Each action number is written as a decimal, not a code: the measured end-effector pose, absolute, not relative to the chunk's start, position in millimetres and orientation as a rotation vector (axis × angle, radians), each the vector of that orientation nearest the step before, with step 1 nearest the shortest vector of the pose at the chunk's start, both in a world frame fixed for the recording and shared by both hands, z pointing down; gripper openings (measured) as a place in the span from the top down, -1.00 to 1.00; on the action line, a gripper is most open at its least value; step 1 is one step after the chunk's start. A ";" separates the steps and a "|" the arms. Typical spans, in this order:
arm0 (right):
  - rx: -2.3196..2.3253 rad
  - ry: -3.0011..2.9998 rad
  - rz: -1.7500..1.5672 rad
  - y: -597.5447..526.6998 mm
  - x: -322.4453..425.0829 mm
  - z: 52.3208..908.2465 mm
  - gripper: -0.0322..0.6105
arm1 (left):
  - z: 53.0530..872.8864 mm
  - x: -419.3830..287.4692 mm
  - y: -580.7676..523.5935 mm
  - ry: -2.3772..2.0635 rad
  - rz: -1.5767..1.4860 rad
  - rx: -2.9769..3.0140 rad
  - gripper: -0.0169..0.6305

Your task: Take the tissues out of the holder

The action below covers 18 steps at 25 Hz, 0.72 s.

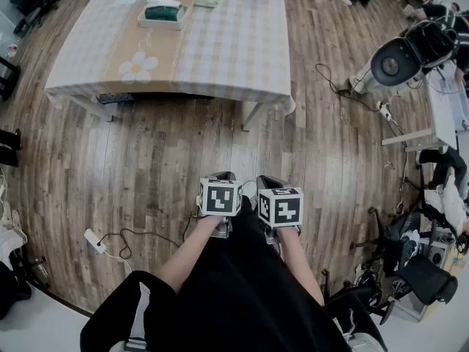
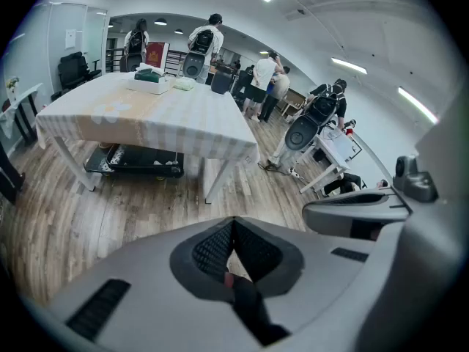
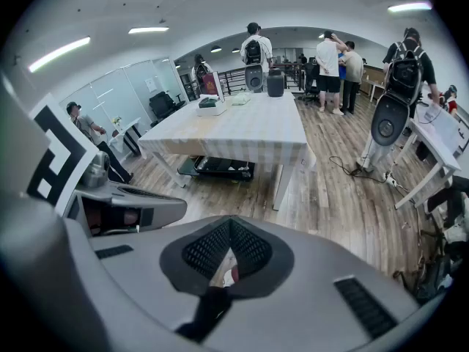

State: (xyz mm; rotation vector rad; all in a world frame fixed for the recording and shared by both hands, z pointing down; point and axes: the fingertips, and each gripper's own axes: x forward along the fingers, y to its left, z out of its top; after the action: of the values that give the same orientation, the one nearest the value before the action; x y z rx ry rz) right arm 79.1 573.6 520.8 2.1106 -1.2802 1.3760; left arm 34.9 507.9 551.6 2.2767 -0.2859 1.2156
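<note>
Left tool and right tool are sitting clenched and empty, well apart from the tissues lying in their holder on the checked bench I am viewing across wooden floor.

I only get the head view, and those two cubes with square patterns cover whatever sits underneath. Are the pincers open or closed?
Observer: Closed, both. The jaws of the left gripper meet with nothing between them; same for the right gripper.
Operator: Who is beyond that table? My picture cuts off there.
Observer: Several people stand past the table, backs mostly turned, some wearing backpacks.
</note>
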 end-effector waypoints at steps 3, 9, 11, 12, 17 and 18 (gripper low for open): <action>2.130 -1.264 1.387 589.9 65.5 517.5 0.86 | 545.4 23.7 524.5 -0.259 1.226 2.302 0.94; 2.157 -1.278 1.390 605.2 43.1 520.4 0.86 | 541.7 2.6 536.2 -0.274 1.232 2.331 0.95; 2.159 -1.290 1.392 609.6 39.3 522.9 0.86 | 539.7 -0.9 537.7 -0.292 1.226 2.339 0.94; 2.163 -1.295 1.393 613.2 38.2 522.9 0.86 | 538.9 -1.7 540.1 -0.298 1.223 2.342 0.94; 2.198 -1.306 1.377 635.7 42.6 514.7 0.86 | 533.4 3.2 563.6 -0.287 1.224 2.362 0.94; 2.205 -1.312 1.374 640.0 44.5 513.2 0.86 | 532.8 5.4 569.5 -0.287 1.221 2.365 0.94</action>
State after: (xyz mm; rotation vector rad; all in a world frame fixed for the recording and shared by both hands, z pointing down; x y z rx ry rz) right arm 44.5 640.0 513.2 2.2046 -1.3119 1.3738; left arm 5.4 569.5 532.8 2.3646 -0.2868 1.2212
